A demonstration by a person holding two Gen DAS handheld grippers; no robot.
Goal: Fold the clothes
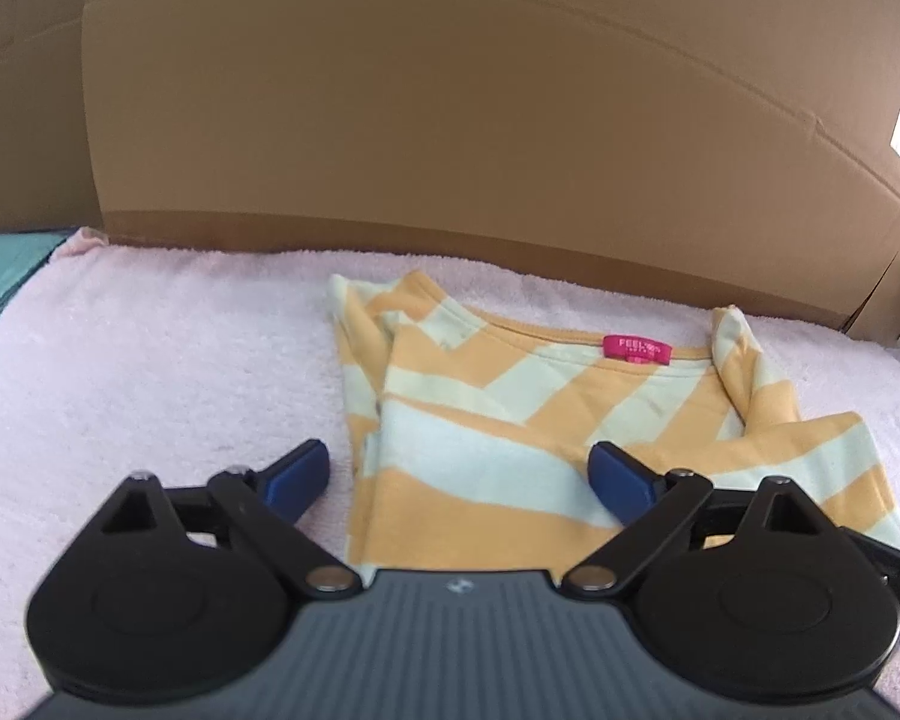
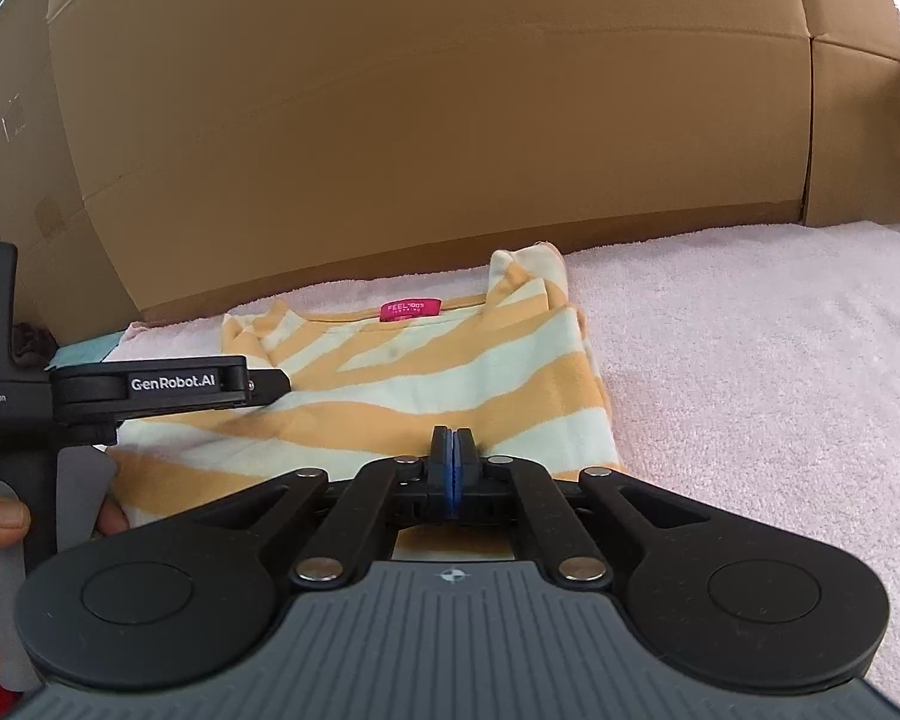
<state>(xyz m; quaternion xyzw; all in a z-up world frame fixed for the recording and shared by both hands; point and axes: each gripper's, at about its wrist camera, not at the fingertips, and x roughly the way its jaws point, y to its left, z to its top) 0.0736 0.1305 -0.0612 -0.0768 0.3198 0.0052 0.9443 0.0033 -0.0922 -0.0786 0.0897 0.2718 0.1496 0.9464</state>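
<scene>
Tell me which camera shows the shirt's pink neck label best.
The left wrist view: the pink neck label sits nearly square-on and larger at the collar of the striped shirt, nothing covering it. The right wrist view shows the same label farther off, smaller and flatter, also uncovered.

We see the shirt (image 1: 510,420) lying on the towel (image 1: 150,360), its label (image 1: 636,349) at twelve o'clock toward the cardboard box (image 1: 450,120) behind. Our left gripper (image 1: 459,477) straddles the shirt's nine o'clock edge; our right gripper (image 2: 452,450) sits over its six o'clock hem.
</scene>
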